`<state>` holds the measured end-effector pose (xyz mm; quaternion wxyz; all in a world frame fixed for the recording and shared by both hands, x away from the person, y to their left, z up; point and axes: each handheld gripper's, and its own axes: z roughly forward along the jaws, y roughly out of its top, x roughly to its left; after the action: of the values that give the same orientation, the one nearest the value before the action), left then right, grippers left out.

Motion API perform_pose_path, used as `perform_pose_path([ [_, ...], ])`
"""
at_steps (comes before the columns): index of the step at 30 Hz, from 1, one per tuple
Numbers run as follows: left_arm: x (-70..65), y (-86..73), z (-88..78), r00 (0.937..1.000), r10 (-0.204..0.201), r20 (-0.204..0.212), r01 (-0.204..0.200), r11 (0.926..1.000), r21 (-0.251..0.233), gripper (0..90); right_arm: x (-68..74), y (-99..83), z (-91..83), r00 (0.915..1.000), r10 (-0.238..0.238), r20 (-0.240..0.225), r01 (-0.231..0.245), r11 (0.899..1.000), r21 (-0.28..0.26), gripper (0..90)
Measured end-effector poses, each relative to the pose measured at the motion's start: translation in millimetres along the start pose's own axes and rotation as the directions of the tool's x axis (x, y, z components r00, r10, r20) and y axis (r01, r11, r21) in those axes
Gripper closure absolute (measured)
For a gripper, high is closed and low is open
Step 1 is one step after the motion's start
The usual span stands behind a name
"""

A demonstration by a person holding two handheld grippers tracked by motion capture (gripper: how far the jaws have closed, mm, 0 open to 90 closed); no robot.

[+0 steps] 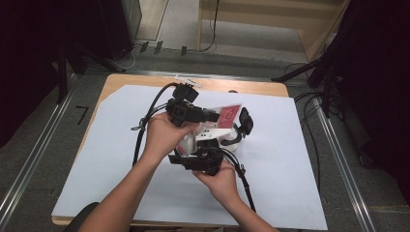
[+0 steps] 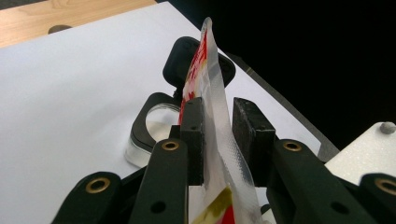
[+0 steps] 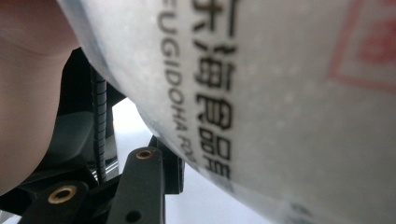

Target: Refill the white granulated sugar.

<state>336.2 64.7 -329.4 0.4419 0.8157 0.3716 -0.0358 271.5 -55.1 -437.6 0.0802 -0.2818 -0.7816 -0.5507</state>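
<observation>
Surface (image 1: 121, 159) under a white sheet, wooden edge bare at the far side, lies below both tongs. Packet (image 1: 227, 116), red and white with a clear sealed edge, held up off the surface between the two tongs, at the middle of the sheet. Left tongs (image 2: 219, 135): the sealed edge stands on end between the two black pads; one pad touches the film, the other sits just beside it with a thin gap, so the jaws are nearly closed around the packet but a firm pinch cannot be confirmed. Right tongs (image 1: 205, 157): nearer the person than the left tongs, just under the packet; in the right gripper view the printed white face of the packet crowds the lens and one jaw shows, so open or closed cannot be told. Black-rimmed round object (image 2: 154, 133) lies on the sheet beyond the left tongs.
</observation>
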Motion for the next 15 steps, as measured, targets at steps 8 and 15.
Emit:
perform_pose_path([
  [8, 0.0, -0.5, 1.7, 1.0000, 0.001, 0.002, -0.001, 1.0000, 0.002, 75.4, -1.0, -1.4, 0.2, 0.9999, 0.011, -0.003, -0.011, 1.000, 0.002, 62.3],
  [15, 0.0, -1.2, 2.0, 1.0000, 0.002, -0.001, -0.002, 1.0000, 0.000, 76.2, -0.3, -2.3, 1.4, 0.9999, 0.014, 0.006, -0.014, 1.000, 0.000, 61.7],
])
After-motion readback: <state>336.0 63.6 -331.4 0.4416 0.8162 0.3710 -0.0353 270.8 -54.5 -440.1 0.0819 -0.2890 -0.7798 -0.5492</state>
